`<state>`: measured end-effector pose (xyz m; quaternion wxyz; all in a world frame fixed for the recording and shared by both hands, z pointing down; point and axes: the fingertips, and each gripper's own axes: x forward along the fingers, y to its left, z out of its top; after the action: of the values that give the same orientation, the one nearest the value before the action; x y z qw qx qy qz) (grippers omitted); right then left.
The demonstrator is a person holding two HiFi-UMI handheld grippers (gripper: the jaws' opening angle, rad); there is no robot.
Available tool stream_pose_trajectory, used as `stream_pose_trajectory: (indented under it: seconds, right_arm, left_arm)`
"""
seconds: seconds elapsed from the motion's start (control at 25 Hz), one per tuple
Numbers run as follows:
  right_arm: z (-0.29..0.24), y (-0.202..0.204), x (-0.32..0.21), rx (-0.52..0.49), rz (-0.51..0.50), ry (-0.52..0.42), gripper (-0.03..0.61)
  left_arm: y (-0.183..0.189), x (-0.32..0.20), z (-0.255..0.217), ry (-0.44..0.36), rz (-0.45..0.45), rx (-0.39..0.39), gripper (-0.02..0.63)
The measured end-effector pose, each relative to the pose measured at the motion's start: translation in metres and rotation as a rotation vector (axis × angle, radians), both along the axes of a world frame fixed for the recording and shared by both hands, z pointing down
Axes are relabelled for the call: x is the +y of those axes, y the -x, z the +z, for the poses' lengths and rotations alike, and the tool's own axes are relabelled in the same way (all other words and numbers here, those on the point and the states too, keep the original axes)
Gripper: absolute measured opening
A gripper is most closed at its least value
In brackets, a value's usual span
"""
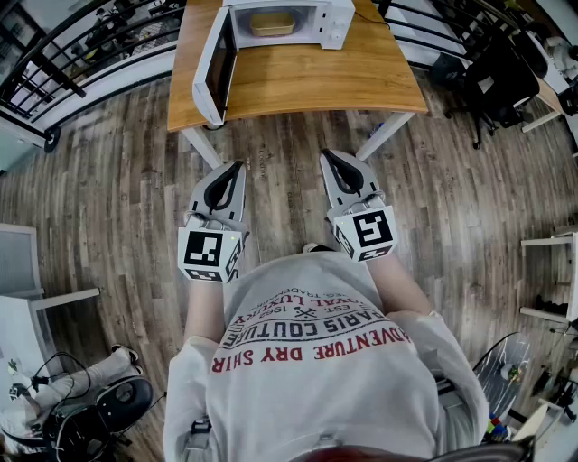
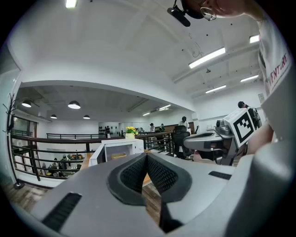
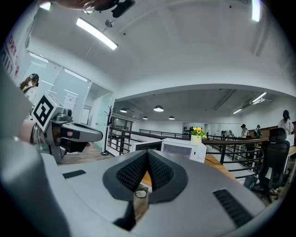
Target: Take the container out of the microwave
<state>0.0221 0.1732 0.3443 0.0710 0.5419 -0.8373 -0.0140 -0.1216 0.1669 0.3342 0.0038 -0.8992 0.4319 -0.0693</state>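
The white box-shaped microwave [image 1: 336, 23] is sitting at the far side of the light wooden table [image 1: 307, 77], with its front turned toward the near edge. Its white-framed door [image 1: 217, 70] with the dark window is standing swung wide open at the left. The shallow rectangular tan container [image 1: 271, 23] is lying flat inside the open cavity, roughly centred

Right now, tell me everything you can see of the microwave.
The microwave is a white box standing at the far end of a wooden table. Its door, white-framed with a dark window, is swung wide open to the left. A low tan container sits inside the cavity. The control panel is on the right side of its front.
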Motion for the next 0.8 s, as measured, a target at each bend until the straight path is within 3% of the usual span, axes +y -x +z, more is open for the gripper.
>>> stream_pose_trajectory:
  seconds: [0.8]
  right_arm:
    - [-0.004,-0.004,-0.005,-0.064,0.035,-0.041,0.040]
  left_arm:
    - [0.002,-0.004,-0.005,-0.017,-0.010,0.026,0.014]
